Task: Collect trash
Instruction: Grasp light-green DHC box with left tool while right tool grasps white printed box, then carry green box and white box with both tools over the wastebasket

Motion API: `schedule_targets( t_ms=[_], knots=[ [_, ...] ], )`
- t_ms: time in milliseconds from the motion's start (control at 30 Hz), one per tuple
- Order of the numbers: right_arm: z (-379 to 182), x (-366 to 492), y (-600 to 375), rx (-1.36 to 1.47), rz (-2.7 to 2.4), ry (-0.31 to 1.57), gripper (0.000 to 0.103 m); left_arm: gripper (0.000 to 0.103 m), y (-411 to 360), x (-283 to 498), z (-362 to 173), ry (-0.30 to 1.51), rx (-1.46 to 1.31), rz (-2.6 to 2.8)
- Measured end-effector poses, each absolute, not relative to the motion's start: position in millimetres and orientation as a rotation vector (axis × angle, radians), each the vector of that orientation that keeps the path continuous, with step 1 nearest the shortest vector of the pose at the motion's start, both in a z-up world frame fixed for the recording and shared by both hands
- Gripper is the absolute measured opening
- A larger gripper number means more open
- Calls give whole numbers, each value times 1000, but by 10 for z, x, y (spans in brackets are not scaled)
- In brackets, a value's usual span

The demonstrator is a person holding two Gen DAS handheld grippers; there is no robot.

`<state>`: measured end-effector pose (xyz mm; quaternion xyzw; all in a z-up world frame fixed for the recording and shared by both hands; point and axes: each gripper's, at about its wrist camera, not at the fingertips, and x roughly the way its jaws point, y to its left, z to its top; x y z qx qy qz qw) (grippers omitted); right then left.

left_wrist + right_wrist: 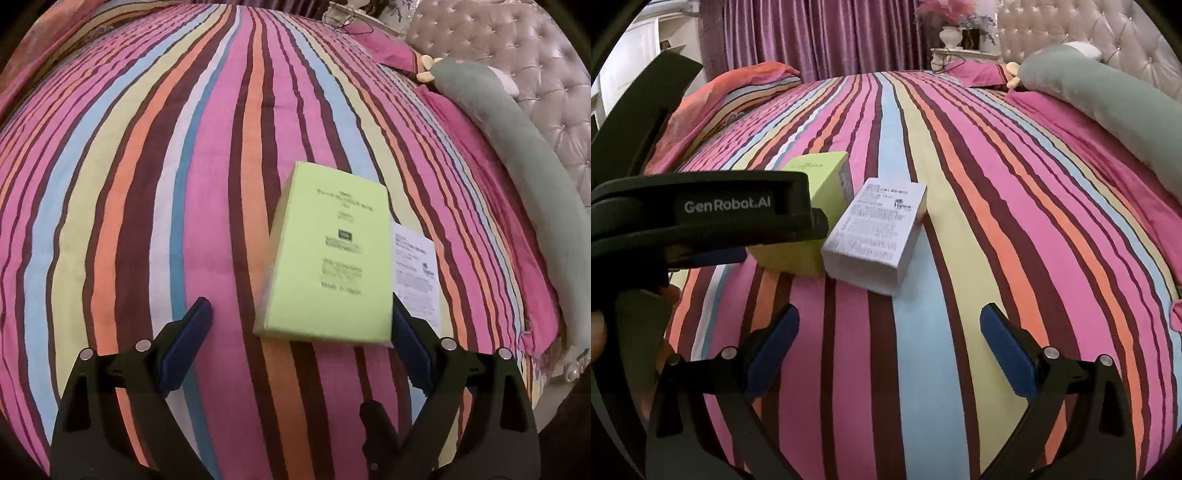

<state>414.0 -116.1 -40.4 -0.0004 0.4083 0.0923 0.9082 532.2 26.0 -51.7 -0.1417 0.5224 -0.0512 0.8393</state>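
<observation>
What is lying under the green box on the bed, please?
The green box rests on the striped bedspread, beside the white box. Anything beneath it is covered.

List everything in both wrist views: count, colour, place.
green box: 1, lime green with black print, lying on the bedspread, just ahead of the left claw
white box: 1, white with fine print, lying beside the green box on its right
bedspread: 1, striped pink, orange, blue, yellow and maroon, covering the bed
bolster pillow: 1, grey-green, along the headboard
headboard: 1, pale tufted, right
pink pillow: 1, by the headboard
curtain: purple, behind the bed
vase: 1, white, pink flowers, on the nightstand
left claw: open, the green box partly between its fingers
right claw: open, empty, short of the white box
</observation>
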Motion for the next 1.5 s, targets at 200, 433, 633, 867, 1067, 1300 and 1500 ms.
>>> schedule_targets(
  t_ms=[200, 433, 633, 867, 1067, 1300, 1500],
  knots=[
    [-386, 4276, -1098, -6, 188, 829, 94, 89, 292, 5477, -532, 1111, -267, -104],
    [-390, 4425, -1019, -19, 167, 820, 94, 89, 343, 5595, -579, 1108, -238, -55],
    [-457, 4564, -980, -35, 151, 842, 94, 84, 344, 5655, -595, 1109, -202, -22],
    [-484, 4743, -958, -56, 118, 862, 89, 63, 415, 5666, -580, 1090, -167, 4],
    [-453, 4764, -986, -40, 117, 871, 50, 63, 401, 5605, -570, 1072, -148, -3],
    [-404, 4564, -1085, -15, 140, 889, 48, 62, 427, 5421, -506, 1073, -188, -8],
    [-306, 4228, -1262, 48, 144, 907, 48, 62, 431, 5020, -401, 1060, -201, -8]
  ],
)
